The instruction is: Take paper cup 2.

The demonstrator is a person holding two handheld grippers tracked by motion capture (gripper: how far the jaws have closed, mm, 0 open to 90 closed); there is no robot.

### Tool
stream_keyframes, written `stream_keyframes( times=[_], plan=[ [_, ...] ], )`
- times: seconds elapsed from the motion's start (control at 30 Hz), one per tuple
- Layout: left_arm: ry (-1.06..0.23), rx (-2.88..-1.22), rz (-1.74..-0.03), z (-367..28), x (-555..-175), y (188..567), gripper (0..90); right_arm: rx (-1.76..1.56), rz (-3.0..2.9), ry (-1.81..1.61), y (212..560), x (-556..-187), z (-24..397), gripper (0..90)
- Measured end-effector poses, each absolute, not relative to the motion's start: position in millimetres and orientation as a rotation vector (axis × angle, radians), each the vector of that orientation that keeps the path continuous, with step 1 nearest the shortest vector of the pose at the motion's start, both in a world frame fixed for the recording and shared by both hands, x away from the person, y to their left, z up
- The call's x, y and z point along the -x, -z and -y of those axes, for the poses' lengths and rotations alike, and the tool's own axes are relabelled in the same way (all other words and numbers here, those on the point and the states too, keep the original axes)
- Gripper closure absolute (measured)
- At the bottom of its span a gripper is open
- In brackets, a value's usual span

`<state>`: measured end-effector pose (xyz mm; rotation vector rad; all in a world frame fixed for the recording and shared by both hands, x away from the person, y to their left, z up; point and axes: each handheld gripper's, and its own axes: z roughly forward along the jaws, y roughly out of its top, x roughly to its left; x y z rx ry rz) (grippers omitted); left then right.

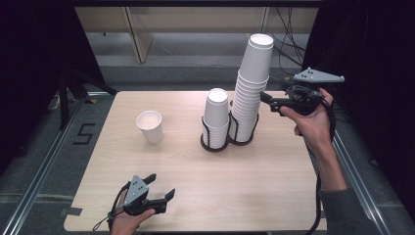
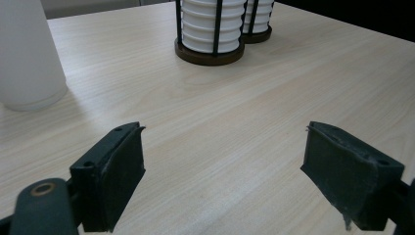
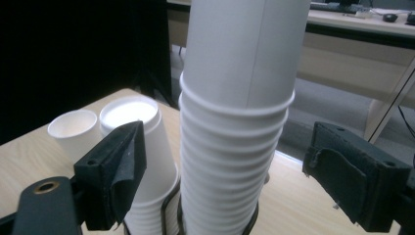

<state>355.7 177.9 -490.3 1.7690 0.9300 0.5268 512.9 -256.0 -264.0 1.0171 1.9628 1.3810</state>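
A tall stack of white paper cups and a shorter stack stand in a black wire holder at the middle of the wooden table. A single white cup stands upright to their left. My right gripper is raised beside the tall stack, open. In the right gripper view its jaws straddle the tall stack without touching it, with the shorter stack and the single cup behind. My left gripper rests open and empty near the front edge.
In the left gripper view the open gripper faces bare wood, the single cup at far left and the holder base ahead. Dark curtains flank the table. Cables and a shelf frame lie beyond the far edge.
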Motion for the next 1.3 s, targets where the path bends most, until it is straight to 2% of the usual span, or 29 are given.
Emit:
stream_keyframes(
  times=[0.5,0.9,1.3],
  plan=[
    [-0.522,-1.771,-0.918,-177.5,-356.7,490.1,14.6,-1.061,-1.905,-1.405,226.6,-558.8,234.4,15.4],
    [-0.529,-1.779,-0.913,-177.4,-355.8,488.6,14.7,-1.102,-1.918,-1.387,225.7,-590.3,213.5,15.3],
    [-0.52,-1.765,-0.909,-175.4,-356.0,489.6,14.6,-1.114,-1.898,-1.398,224.3,-592.9,210.5,17.8]
  ],
)
